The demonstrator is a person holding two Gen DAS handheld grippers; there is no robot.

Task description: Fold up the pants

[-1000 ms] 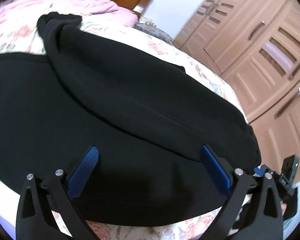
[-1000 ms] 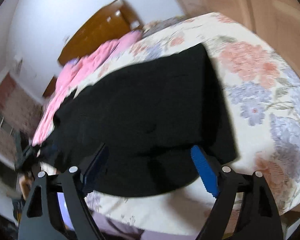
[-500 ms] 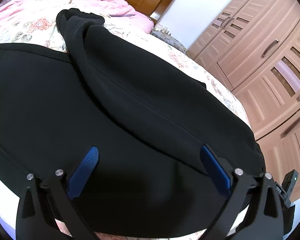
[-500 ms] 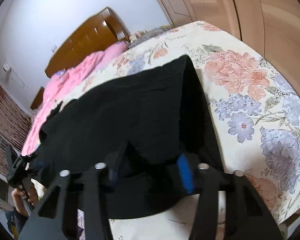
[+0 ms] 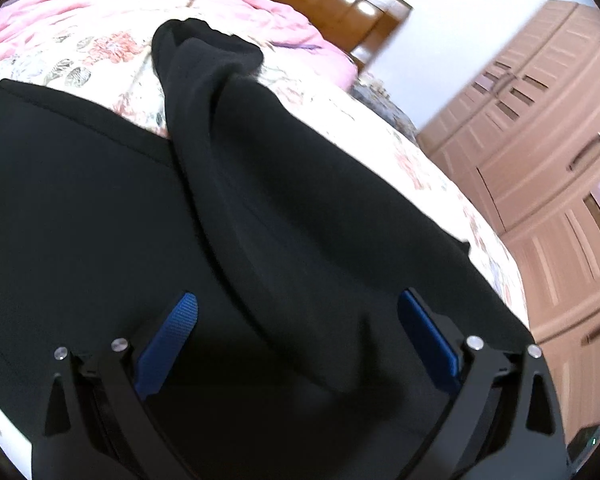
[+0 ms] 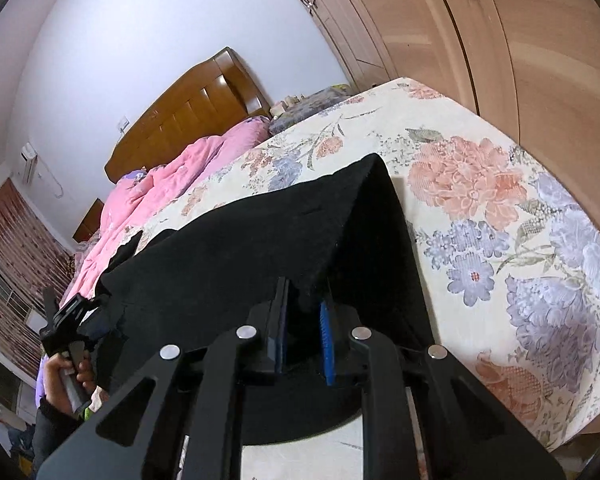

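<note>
Left wrist, pants (image 5: 260, 208): they lie spread on the bed (image 5: 420, 152), one leg folded across the other, its cuff end nearest the pink quilt (image 5: 100, 12).
Left wrist, left gripper (image 5: 296, 328): your jaws stand wide over the pants, have just been closing a little, and nothing is pinched between them.
Left wrist, risk: if you close here on the flat cloth, you may catch only the top layer or both legs at once, and the fold would drag crooked.
Right wrist, right gripper (image 6: 304, 320): your jaws have just been closing and now clench a raised edge of the pants (image 6: 260, 248) at the bed's near side.
Right wrist, risk: the pinch looks shallow, so a quick lift could pull the hem free.
</note>
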